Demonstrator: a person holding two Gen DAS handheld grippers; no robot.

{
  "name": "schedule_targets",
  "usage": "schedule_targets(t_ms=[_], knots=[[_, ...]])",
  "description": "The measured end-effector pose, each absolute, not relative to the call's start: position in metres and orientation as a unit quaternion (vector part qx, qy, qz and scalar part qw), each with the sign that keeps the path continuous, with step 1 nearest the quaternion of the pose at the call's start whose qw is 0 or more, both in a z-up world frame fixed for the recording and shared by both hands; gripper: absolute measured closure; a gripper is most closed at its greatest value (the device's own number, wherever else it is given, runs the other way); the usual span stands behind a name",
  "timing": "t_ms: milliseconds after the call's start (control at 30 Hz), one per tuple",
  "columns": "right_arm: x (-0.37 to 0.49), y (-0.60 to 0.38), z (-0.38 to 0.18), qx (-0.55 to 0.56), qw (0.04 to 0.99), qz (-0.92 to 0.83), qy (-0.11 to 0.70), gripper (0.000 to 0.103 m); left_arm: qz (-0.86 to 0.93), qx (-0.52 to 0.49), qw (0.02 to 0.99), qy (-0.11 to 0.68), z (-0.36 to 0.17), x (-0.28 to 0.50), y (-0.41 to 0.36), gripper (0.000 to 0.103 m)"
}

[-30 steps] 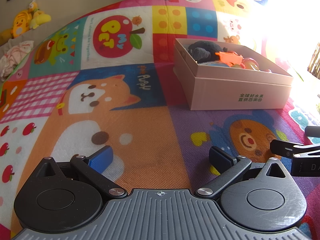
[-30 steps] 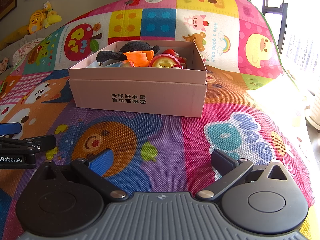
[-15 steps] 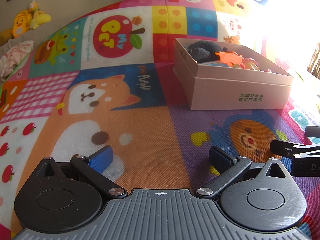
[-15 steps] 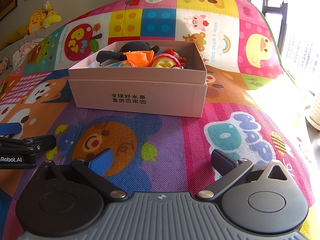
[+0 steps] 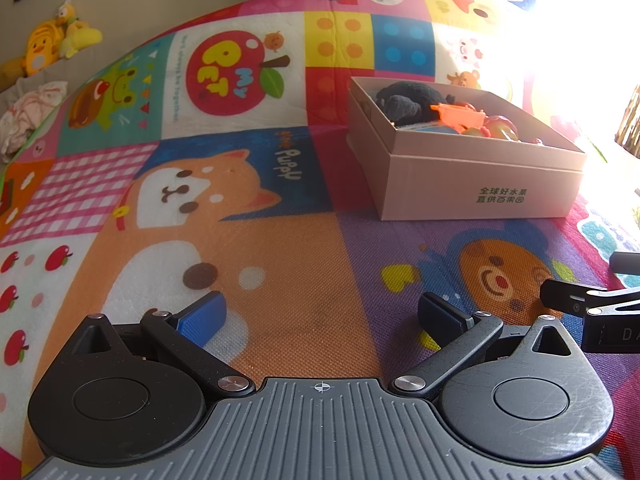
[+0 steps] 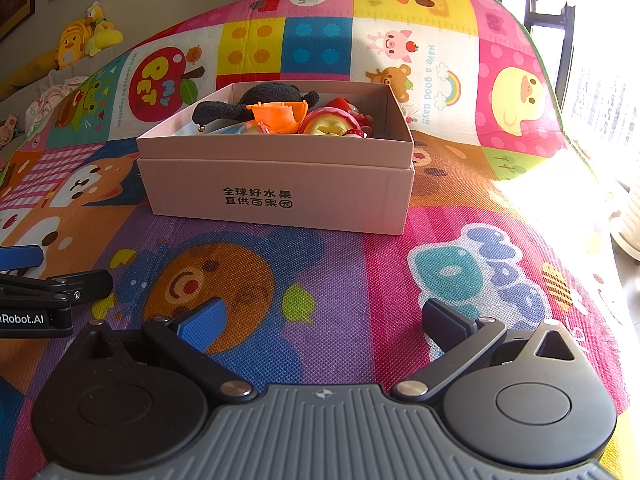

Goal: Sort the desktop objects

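A pink cardboard box (image 5: pixel 476 188) (image 6: pixel 276 196) stands on the colourful play mat. It holds a black plush toy (image 6: pixel 264 98) (image 5: pixel 404 102), an orange plastic toy (image 6: pixel 278 116) (image 5: pixel 460 114) and a red and yellow toy (image 6: pixel 332 122). My left gripper (image 5: pixel 322 314) is open and empty, low over the mat, left of and nearer than the box. My right gripper (image 6: pixel 322 318) is open and empty, directly in front of the box. Each gripper shows at the edge of the other's view: the right gripper in the left wrist view (image 5: pixel 592 300), the left gripper in the right wrist view (image 6: pixel 40 280).
The play mat (image 5: pixel 280 264) (image 6: pixel 360 280) covers the whole surface. Yellow plush toys (image 5: pixel 52 42) (image 6: pixel 86 36) and a bundle of cloth (image 5: pixel 28 112) lie at the far left against the wall. A bright window is at the right.
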State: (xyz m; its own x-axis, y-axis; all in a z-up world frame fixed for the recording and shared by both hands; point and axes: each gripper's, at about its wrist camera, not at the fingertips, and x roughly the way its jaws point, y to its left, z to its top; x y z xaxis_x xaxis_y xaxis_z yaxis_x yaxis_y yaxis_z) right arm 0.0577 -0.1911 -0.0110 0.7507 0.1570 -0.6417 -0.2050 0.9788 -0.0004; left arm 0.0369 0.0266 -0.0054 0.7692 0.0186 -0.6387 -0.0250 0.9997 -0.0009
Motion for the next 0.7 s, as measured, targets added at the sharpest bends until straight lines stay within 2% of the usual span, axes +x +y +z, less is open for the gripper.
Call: schedule_targets(t_ms=[700], knots=[[0.0575,-0.1909,-0.0117,-0.035,0.935,0.097,0.339,0.0,0.014,0.003,0.941,0.338,-0.0053,0.0387,0.0239,0.0]])
